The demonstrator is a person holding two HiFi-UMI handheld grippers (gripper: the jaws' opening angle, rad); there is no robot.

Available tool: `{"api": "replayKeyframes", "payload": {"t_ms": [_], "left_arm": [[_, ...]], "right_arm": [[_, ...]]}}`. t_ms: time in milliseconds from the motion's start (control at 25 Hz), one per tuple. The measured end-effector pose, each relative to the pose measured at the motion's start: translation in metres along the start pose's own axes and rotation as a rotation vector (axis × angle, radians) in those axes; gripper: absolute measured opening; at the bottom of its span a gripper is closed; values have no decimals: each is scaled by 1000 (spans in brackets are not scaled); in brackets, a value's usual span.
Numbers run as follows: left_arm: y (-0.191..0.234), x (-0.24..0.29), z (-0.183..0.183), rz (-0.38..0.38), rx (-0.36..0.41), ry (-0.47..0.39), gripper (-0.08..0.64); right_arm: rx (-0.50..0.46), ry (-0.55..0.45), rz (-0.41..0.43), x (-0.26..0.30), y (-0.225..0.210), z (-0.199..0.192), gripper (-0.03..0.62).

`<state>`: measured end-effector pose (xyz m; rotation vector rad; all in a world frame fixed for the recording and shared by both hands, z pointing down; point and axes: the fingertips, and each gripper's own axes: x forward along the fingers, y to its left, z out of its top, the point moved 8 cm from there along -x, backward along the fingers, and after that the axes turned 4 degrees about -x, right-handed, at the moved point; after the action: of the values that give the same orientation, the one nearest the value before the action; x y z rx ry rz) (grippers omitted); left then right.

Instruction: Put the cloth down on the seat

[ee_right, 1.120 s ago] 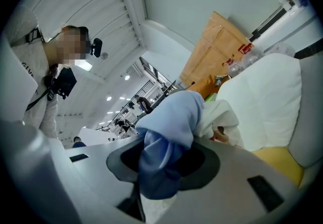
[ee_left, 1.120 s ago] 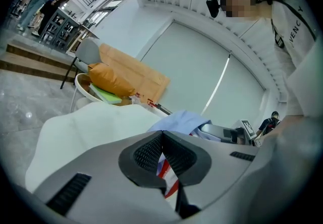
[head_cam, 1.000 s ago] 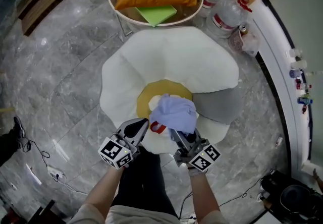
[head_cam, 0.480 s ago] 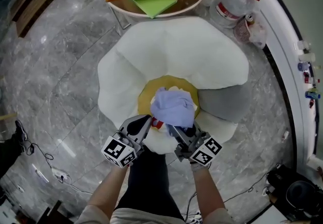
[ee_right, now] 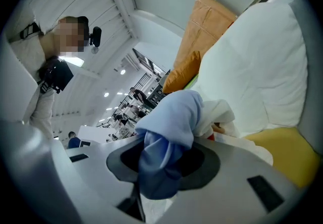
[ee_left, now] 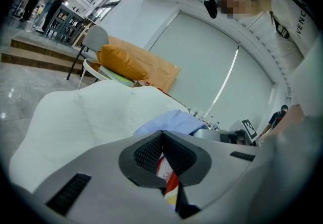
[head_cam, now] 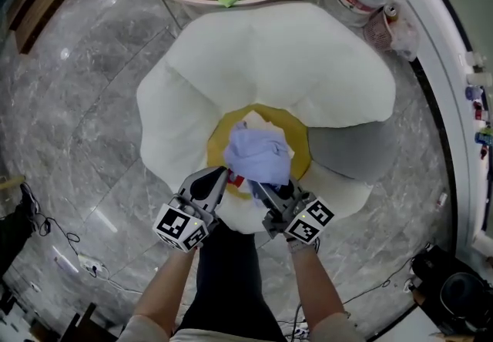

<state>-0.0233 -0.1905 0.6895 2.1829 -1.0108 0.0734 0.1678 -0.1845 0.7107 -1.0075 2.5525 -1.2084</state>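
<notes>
Seat: white, petal-shaped, yellow centre, filling mid-frame.
Cloth: light blue bundle over the yellow centre, just below the middle of the frame.
Left gripper: lower centre, jaws pinched on the cloth's red-and-white edge.
Right gripper: beside it, jaws clamped on a blue fold.

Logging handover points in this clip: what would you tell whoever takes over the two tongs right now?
Left tongs: shut on the red-and-white printed edge of the cloth.
Right tongs: shut on the cloth's blue part.
Cloth: bunched between both tongs over the yellow centre of the white flower-shaped seat. Whether it rests on the seat cannot be told.
Done: cloth is gripped and over the seat.
Left: probably lower it onto the seat, open both tongs, draw them clear.
</notes>
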Motion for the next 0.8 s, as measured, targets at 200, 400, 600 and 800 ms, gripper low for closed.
{"api": "replayKeyframes", "payload": {"t_ms": [200, 400, 600, 800], "left_arm": [[7, 13, -15, -2, -13, 4, 14], [10, 28, -33, -41, -14, 25, 14], [9, 43, -55, -70, -22, 55, 14], [13, 57, -73, -74, -49, 72, 14]], "right_arm": [[7, 17, -34, -1, -25, -18, 155], [-21, 66, -88, 0, -51, -40, 155], [-19, 86, -140, -2, -75, -57, 155], [-22, 108, -194, -9, -92, -69, 155]]}}
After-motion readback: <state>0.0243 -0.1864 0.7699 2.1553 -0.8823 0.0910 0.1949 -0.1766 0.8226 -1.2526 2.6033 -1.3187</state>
